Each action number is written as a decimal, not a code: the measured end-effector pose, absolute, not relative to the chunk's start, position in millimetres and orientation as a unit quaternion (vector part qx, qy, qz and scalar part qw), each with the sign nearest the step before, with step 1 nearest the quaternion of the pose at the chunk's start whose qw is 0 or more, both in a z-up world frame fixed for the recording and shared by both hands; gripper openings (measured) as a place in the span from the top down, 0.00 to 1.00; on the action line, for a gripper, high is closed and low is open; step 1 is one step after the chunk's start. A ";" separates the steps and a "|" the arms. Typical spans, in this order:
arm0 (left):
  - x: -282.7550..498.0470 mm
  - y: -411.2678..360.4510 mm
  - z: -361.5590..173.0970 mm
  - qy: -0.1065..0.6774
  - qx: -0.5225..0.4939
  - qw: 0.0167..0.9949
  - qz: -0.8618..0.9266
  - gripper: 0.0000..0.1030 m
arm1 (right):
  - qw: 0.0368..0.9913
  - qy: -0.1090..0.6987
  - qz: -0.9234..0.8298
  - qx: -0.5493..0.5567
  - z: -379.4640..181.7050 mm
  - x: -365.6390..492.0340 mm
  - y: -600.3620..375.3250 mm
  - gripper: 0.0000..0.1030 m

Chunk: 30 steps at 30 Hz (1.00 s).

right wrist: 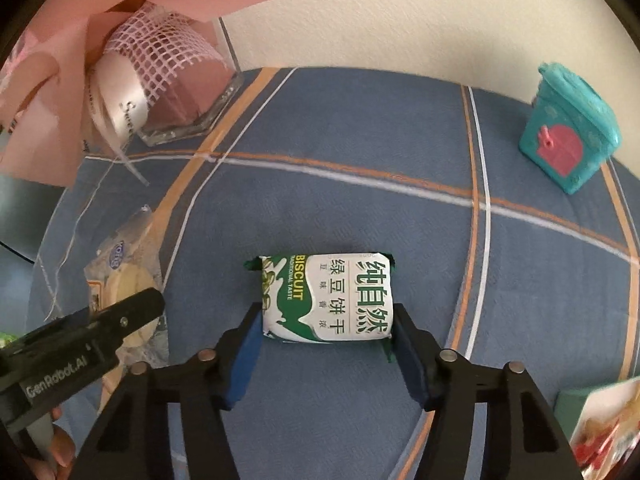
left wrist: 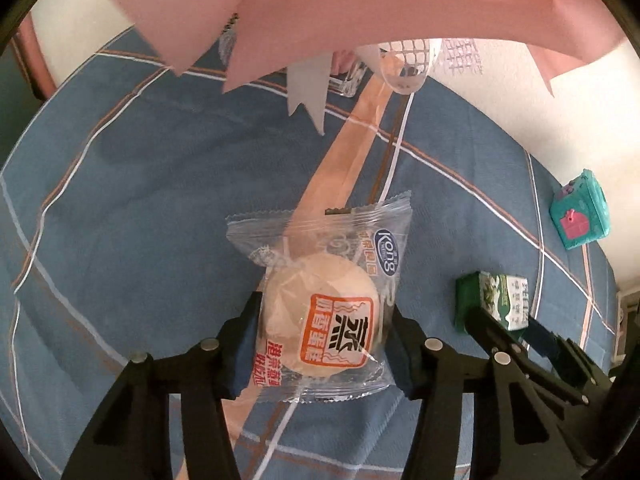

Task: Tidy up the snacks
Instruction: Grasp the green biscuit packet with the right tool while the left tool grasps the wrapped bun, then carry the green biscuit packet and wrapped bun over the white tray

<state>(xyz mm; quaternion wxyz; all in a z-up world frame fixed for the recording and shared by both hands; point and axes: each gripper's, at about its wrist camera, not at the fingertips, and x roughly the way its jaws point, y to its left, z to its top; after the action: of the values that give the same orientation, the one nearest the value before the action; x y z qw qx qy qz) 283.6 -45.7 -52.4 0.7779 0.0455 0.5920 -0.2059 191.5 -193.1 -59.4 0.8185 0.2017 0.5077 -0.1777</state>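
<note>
A round cake in a clear wrapper [left wrist: 320,312] with orange print sits between the fingers of my left gripper [left wrist: 320,344], which is shut on it over the blue plaid cloth [left wrist: 140,200]. A green and white biscuit pack [right wrist: 326,300] sits between the fingers of my right gripper [right wrist: 326,344], which is shut on it. In the left wrist view the biscuit pack [left wrist: 494,300] and right gripper [left wrist: 516,332] show at the right. In the right wrist view the wrapped cake [right wrist: 124,280] and the left gripper [right wrist: 132,312] show at the left.
A glass vase [right wrist: 188,116] with pink paper wrap [left wrist: 360,4] and ribbon stands at the back. A teal box with a pink heart [right wrist: 568,128] stands at the far right, also in the left wrist view [left wrist: 580,212]. A colourful pack [right wrist: 600,428] lies at the lower right.
</note>
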 end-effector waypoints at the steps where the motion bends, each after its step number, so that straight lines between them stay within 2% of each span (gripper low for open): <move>1: 278.8 -45.0 -51.2 0.591 0.045 0.779 -0.204 0.45 | 0.818 0.508 -0.178 0.202 -58.8 187.4 -191.6 0.38; 12: 190.0 -36.2 -34.6 0.592 -0.007 0.777 -0.215 0.45 | 0.819 0.496 -0.192 0.216 -27.8 95.6 -161.3 0.38; 21: 125.6 -48.9 9.3 0.562 0.009 0.790 -0.245 0.45 | 0.830 0.469 -0.220 0.209 11.2 16.7 -149.0 0.38; 30: 48.3 -91.3 38.5 0.536 0.044 0.784 -0.310 0.45 | 0.811 0.450 -0.286 0.240 18.0 -72.5 -181.6 0.38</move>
<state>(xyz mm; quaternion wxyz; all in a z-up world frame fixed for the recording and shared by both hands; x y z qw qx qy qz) 48.3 -91.3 38.5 0.7843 0.0436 0.5356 -0.3100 -72.5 -181.6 18.0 0.8110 0.2405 0.4499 -0.2863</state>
